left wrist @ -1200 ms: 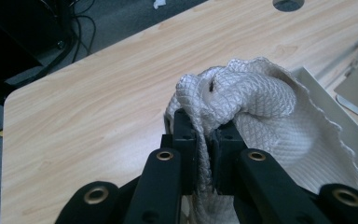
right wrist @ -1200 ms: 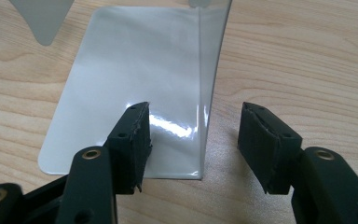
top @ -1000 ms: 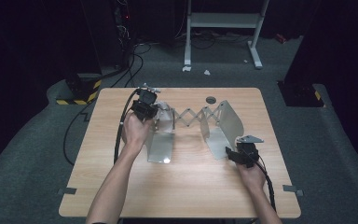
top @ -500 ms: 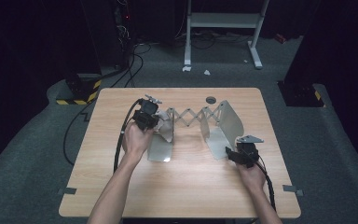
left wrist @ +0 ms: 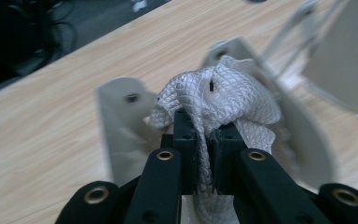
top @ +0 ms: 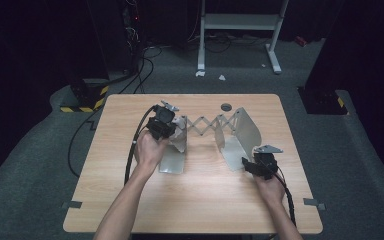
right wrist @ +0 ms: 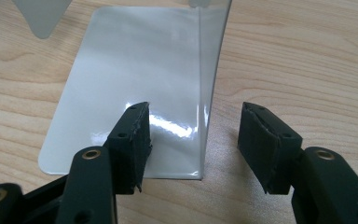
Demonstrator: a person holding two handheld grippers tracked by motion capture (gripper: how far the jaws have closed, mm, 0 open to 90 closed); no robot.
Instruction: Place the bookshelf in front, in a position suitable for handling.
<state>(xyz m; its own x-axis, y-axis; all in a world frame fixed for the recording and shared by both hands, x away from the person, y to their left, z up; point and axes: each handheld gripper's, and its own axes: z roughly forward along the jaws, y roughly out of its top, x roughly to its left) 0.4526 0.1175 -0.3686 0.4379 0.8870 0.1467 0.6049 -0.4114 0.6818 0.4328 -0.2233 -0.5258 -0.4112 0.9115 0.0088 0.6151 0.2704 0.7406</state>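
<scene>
A metal bookend rack stands mid-table: a left L-shaped plate, a scissor lattice and a right L-shaped plate. My left gripper is shut on a crumpled white cloth and holds it against the left plate's upright. In the left gripper view the left gripper has the cloth bunched over its tips. My right gripper rests on the table at the right plate's near corner. In the right gripper view the right gripper is open, its jaws either side of the upright's edge without touching it.
A small dark disc lies near the table's far edge, behind the lattice. Bare wood stretches in front of the rack. Cables trail from both grippers; beyond the table are dark floor, cables and a white stand.
My left hand has shifted a little right and nearer with the cloth, sliding it along the left plate's upright. The right hand and its gripper have stayed put.
</scene>
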